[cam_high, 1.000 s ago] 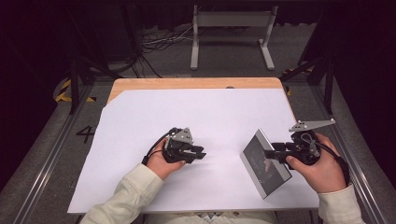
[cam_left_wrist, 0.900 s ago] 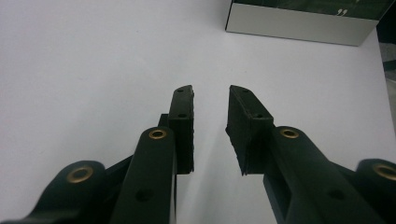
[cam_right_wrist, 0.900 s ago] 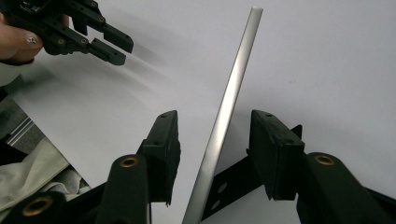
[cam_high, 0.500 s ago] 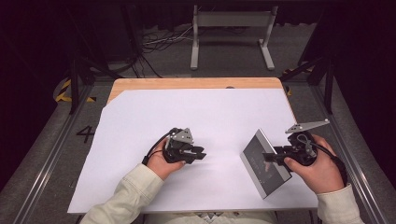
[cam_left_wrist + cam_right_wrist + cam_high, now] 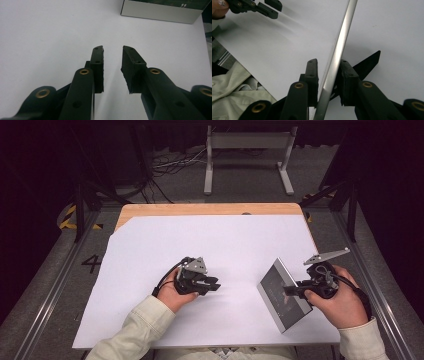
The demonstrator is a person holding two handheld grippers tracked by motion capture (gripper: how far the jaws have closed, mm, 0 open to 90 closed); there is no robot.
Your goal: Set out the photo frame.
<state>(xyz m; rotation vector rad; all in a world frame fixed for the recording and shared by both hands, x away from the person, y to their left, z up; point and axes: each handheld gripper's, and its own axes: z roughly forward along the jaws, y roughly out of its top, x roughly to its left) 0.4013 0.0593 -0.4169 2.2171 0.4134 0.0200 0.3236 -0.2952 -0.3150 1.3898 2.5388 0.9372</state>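
The right gripper (image 5: 328, 75) has just been closing, its jaws astride the raised edge of the box (image 5: 282, 295); one pad touches the silver rim, the other stands a sliver off (no firm pinch visible). The left gripper (image 5: 113, 53) rests on the white sheet (image 5: 200, 245) mid-table, jaws parted with nothing between them. The box sits tilted near the sheet's right front corner, close to the edge. Bare sheet lies between the two grippers and behind them. The box is flat, with a dark printed face and silver-grey sides.
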